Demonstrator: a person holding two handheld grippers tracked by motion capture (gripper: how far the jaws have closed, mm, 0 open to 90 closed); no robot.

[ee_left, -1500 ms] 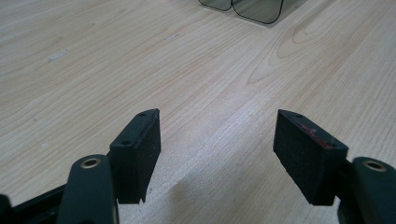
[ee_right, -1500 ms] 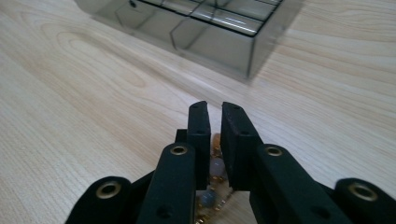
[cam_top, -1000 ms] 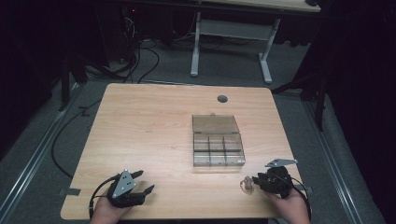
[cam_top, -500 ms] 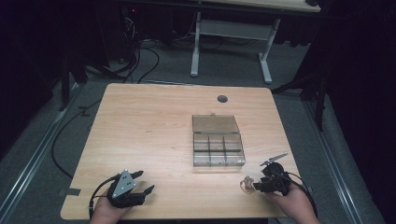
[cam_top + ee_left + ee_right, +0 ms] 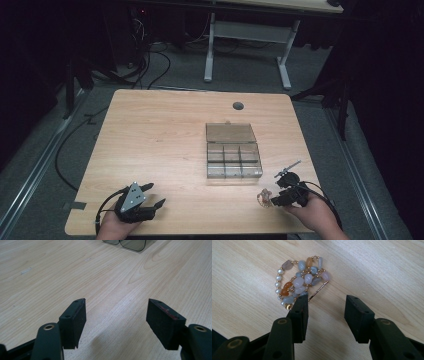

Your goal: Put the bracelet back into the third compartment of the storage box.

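Left gripper: jaws apart, nothing between, over bare table.
Right gripper: jaws apart, just beside bead bracelet.

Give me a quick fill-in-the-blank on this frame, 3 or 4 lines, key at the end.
1. The right tool has its jaws ____, with nothing between them.
2. The beads lie on the ____, just ahead of that tool.
3. The clear box sits with its lid ____.
4. The left tool is open over bare ____.

Missing words: open; table; open; wood
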